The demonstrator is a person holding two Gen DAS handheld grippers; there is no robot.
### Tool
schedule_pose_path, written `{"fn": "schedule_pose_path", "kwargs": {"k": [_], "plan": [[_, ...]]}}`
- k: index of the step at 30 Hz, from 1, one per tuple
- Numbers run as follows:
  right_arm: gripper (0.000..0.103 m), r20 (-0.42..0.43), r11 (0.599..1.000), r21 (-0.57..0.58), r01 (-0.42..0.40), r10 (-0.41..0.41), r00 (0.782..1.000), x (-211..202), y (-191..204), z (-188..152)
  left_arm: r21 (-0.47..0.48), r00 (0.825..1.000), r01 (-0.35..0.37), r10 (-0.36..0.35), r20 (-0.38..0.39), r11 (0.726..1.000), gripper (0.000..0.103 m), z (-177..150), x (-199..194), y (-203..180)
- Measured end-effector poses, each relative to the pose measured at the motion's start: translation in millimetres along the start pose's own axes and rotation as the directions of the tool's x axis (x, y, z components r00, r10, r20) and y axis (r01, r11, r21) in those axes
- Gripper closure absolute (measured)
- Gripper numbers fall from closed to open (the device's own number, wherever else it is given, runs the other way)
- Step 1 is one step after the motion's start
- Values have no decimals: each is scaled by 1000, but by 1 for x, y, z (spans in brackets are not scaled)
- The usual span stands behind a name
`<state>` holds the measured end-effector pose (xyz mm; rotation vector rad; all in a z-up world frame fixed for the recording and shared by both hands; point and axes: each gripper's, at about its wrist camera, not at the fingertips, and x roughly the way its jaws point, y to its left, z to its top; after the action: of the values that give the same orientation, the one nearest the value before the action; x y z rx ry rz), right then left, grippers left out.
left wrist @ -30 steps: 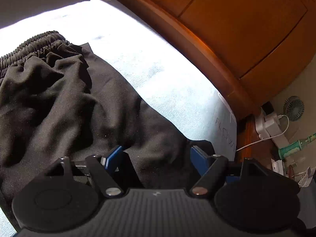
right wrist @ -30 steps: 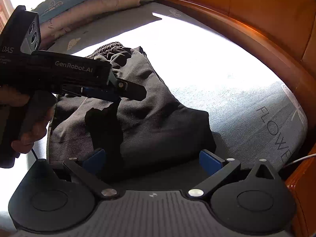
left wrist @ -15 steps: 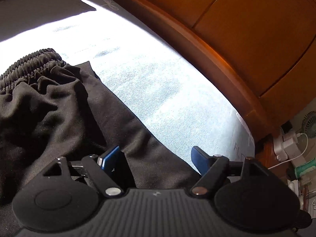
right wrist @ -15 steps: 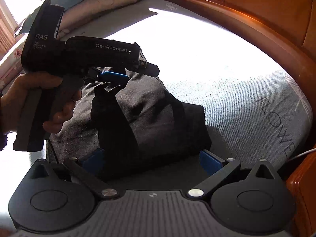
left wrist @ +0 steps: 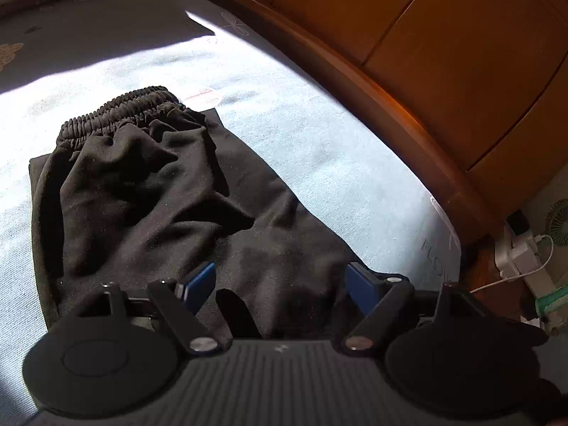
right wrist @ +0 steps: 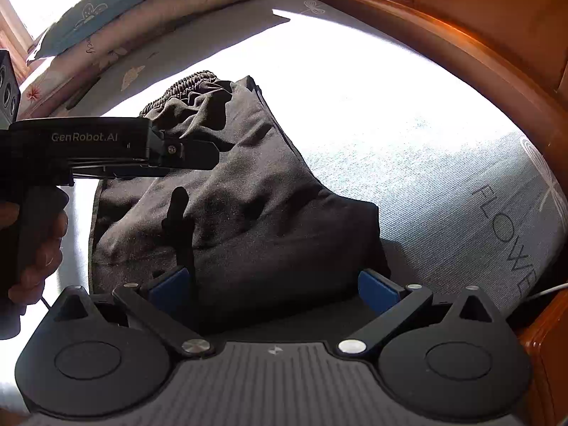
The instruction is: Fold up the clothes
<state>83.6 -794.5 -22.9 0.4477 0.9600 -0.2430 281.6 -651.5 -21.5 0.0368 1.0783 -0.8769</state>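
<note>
At about nine o'clock in the right wrist view a hand (right wrist: 33, 245) holds the left gripper (right wrist: 191, 156) level over the near half of the black trousers (right wrist: 248, 206); its own camera shows its blue pads spread wide with nothing between them, so it has let go. The trousers lie at the centre of the grey-blue bed sheet (right wrist: 408, 149), doubled into a compact bundle with the elastic waistband (left wrist: 120, 113) at twelve o'clock on top of a flatter layer, edges roughly squared but the upper layer rumpled. To my judgement at least one fold is in; whether another fold or only smoothing is left, the pictures do not settle. The right gripper (right wrist: 273, 287) sits at six o'clock, just short of the bundle's near edge, jaws likewise parted and empty. Pillows (right wrist: 117, 10) lie stacked at eleven o'clock, well apart from the cloth. The wooden bed frame (left wrist: 408, 81) curves from one to four o'clock, and at four o'clock in the left wrist view a white charger with cable (left wrist: 522, 252) sits off the bed. Nothing lies on the sheet near the bundle to obstruct either gripper; strong sunlight washes out part of the sheet.
</note>
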Motion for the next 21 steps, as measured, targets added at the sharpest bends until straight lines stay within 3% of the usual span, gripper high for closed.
{"fn": "schedule_pose_path", "kwargs": {"k": [5, 7, 9, 12, 14, 17, 20, 21], "plan": [[0, -26, 1000, -21, 12, -13, 1000, 1, 11, 1, 105, 994, -71, 61, 94, 992, 23, -5, -17, -6], [0, -37, 999, -38, 7, -8, 999, -1, 18, 2, 154, 983, -134, 112, 146, 979, 22, -2, -41, -11], [0, -47, 998, -55, -4, 2, 999, -6, 28, 6, 144, 966, -198, 169, 196, 970, 21, -2, -68, -10], [0, -58, 997, -77, -25, 20, 998, -19, 48, 17, 95, 927, -292, 257, 272, 952, 21, -6, -110, -8], [0, -61, 994, -92, -57, 51, 997, -28, 64, 25, 59, 894, -351, 316, 318, 934, 12, -9, -138, -7], [0, -66, 987, -126, -103, 95, 993, -39, 88, 34, -1, 832, -433, 401, 383, 901, 1, -13, -180, -4], [0, -82, 973, -180, -142, 129, 988, -42, 116, 41, -66, 767, -503, 480, 425, 862, 1, -20, -218, 0], [0, -90, 968, -202, -152, 136, 987, -42, 125, 42, -85, 765, -515, 502, 404, 853, 1, -27, -221, 7]]}}
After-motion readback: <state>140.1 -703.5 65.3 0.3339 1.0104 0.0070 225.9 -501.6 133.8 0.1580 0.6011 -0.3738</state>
